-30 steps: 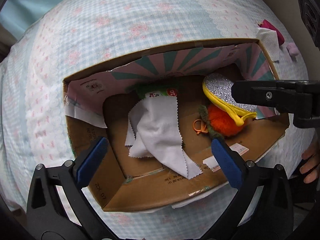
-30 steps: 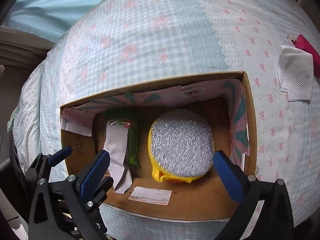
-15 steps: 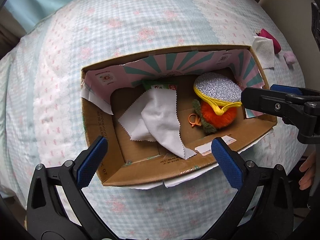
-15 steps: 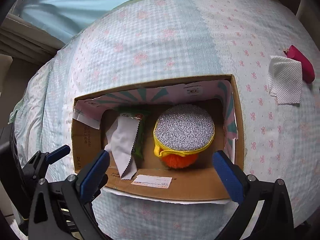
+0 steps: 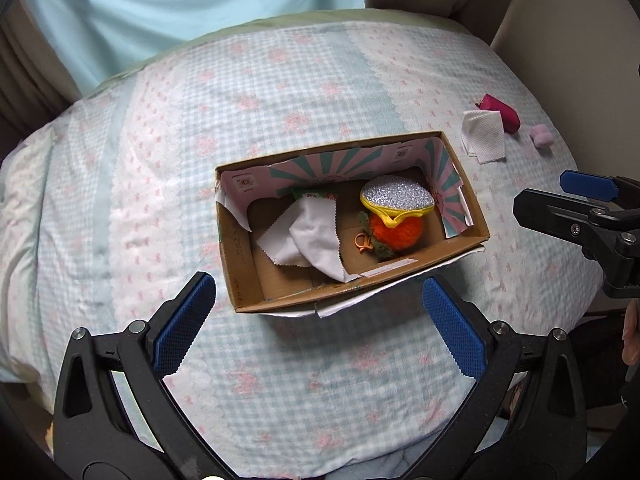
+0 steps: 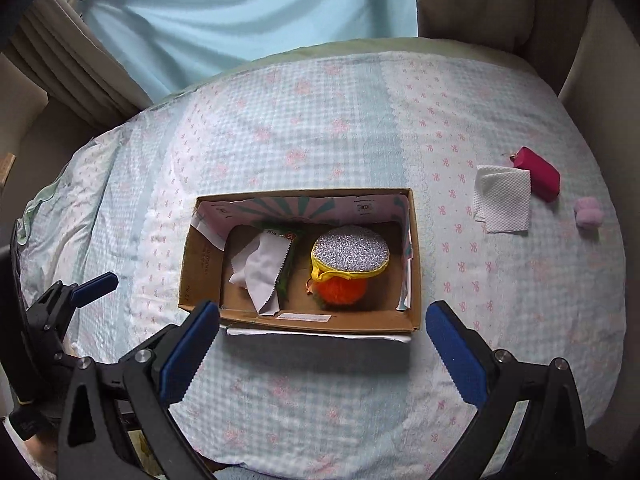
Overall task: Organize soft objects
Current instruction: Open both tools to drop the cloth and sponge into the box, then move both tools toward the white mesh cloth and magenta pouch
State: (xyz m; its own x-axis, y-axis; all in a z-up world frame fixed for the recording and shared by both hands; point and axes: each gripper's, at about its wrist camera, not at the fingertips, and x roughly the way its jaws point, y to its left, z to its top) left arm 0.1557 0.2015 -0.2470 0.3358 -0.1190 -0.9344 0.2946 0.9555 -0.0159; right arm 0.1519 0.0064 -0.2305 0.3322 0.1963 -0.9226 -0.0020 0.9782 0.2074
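An open cardboard box (image 5: 456,250) (image 6: 202,264) lies on the bed. It holds a white cloth (image 5: 312,236) (image 6: 260,268) over a green packet (image 6: 286,280), and a silver-topped yellow sponge (image 5: 396,196) (image 6: 350,254) resting on an orange pompom (image 5: 396,232) (image 6: 340,290). My left gripper (image 5: 316,320) is open and empty, held back above the box's near edge. Also near that edge, my right gripper (image 6: 320,344) is open and empty. On the bed to the right lie a white tissue (image 5: 482,140) (image 6: 502,198), a crimson pouch (image 5: 502,114) (image 6: 538,174) and a small pink puff (image 5: 540,138) (image 6: 586,212).
The bed carries a pale blue checked quilt (image 5: 240,100) (image 6: 320,120) with pink bows. A light blue curtain (image 6: 240,12) hangs behind it. A beige headboard or wall (image 6: 500,0) stands at the back right. A hand (image 5: 632,332) shows at the right edge.
Both grippers have pulled up and back from the box, so it looks smaller and more of the bed, the curtain and the items on the right show. Both stay open.
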